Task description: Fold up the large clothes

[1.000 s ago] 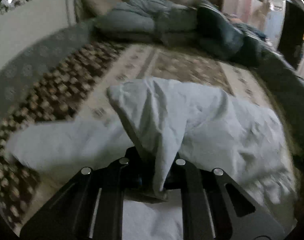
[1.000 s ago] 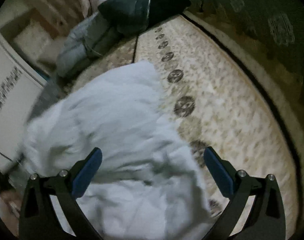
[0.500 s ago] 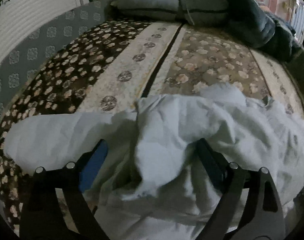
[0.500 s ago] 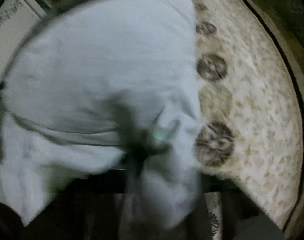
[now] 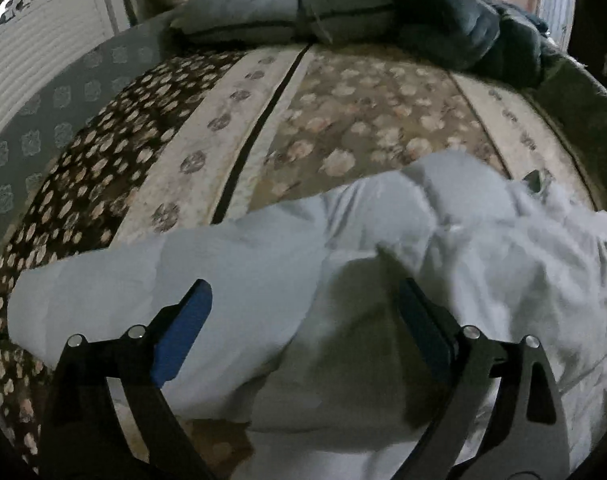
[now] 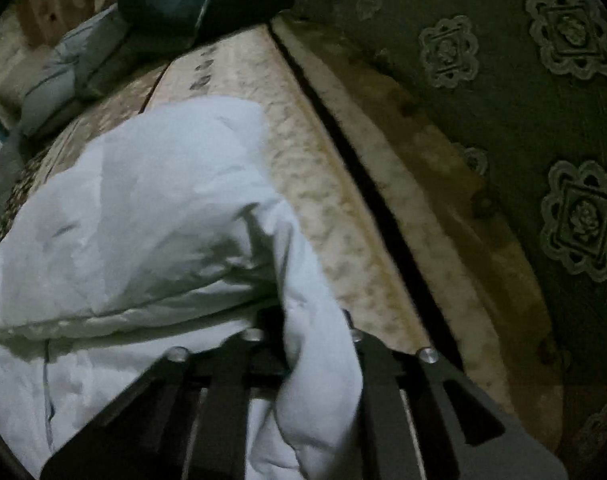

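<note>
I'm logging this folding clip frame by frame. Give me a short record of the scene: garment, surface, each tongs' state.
garment: pale blue garment, crumpled, not yet folded flat
surface: patterned bedspread
left tongs: open, fingers either side of the cloth, gripping nothing
right tongs: shut on a fold of the garment
background: grey pillows at the far end of the bed

white garment (image 6: 151, 216) cut off below, right claw (image 6: 315, 344) pads buried in cloth
</note>
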`<state>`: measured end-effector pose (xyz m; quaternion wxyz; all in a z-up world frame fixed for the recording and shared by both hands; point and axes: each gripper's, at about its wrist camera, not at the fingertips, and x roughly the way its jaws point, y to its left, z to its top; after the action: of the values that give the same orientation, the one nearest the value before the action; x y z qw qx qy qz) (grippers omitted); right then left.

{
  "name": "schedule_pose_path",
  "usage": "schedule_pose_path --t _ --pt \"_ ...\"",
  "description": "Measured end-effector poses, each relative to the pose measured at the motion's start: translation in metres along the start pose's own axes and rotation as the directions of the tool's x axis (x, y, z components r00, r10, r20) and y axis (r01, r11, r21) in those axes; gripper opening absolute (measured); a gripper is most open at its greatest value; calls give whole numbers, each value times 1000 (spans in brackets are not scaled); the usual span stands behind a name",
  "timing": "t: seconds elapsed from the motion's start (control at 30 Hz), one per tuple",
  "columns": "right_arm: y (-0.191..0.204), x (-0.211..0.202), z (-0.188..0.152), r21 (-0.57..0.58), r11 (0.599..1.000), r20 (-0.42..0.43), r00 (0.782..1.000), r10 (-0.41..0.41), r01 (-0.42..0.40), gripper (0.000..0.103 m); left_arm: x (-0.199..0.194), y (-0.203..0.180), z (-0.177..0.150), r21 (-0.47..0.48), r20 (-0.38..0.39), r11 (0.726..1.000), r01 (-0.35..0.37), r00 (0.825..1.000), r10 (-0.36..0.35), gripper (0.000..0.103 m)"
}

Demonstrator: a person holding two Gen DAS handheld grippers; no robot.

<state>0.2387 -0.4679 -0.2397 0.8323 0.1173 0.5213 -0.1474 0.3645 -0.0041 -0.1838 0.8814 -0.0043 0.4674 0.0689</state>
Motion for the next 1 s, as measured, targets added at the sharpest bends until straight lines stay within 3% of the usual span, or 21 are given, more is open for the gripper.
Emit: schedule_pose_path --t 0.03,0.07,0.1,0.13,0.2,0.3,0.37,0.5,0.57,0.63,0.73,0.8,0.87,0.93,0.97,1.0 --pt "-1 2 -2 7 1000 -23 1000 -16 17 36 0 11 -3 -22 -6 1000 -8 1000 8 93" --pt "-2 -4 -2 24 999 -20 999 -26 26 37 -1 25 -7 -47 -13 999 -17 1000 16 93" --pt "-4 -15 0 45 999 -1 1000 -28 28 42 0 33 -8 -64 -16 998 -25 1000 24 93" --pt "-5 -26 4 63 998 19 999 -27 26 56 1 47 -12 -88 -26 995 -44 999 42 94" --pt "-6 -55 8 98 995 99 995 13 -22 72 6 68 -18 -99 -45 992 -76 996 72 95" --pt "-4 -95 8 88 988 172 979 111 -127 81 8 107 -26 -125 -55 983 -138 990 132 95" --pt "-3 -116 3 55 986 204 968 143 -157 82 4 144 -34 -202 -61 967 -157 987 148 96" --pt "-19 -144 -10 52 980 214 960 179 -194 85 6 228 -63 -435 -121 879 -196 980 159 100" --pt "-30 -151 -14 91 967 212 954 213 -236 85 22 251 -79 -497 -203 848 -186 975 95 100" --pt "-34 -154 -17 108 968 222 954 200 -228 85 35 269 -98 -584 -228 797 -152 973 18 100" --pt "-35 -154 -16 85 977 225 959 171 -195 85 47 273 -109 -684 -186 727 -57 978 -98 100" --pt "-34 -151 -15 90 977 218 961 171 -194 85 54 267 -108 -716 -150 699 -8 978 -143 100" --pt "-28 -143 -15 80 976 194 963 186 -205 85 56 264 -104 -722 -129 692 4 982 -139 99" --pt "-20 -135 -11 46 979 172 967 187 -198 85 59 258 -103 -733 -81 679 49 984 -158 82" --pt "-16 -130 -9 27 981 161 969 188 -194 85 64 257 -100 -738 -64 671 73 982 -178 47" --pt "-13 -127 -8 20 980 157 969 191 -196 85 63 256 -98 -745 -40 659 101 980 -194 23"
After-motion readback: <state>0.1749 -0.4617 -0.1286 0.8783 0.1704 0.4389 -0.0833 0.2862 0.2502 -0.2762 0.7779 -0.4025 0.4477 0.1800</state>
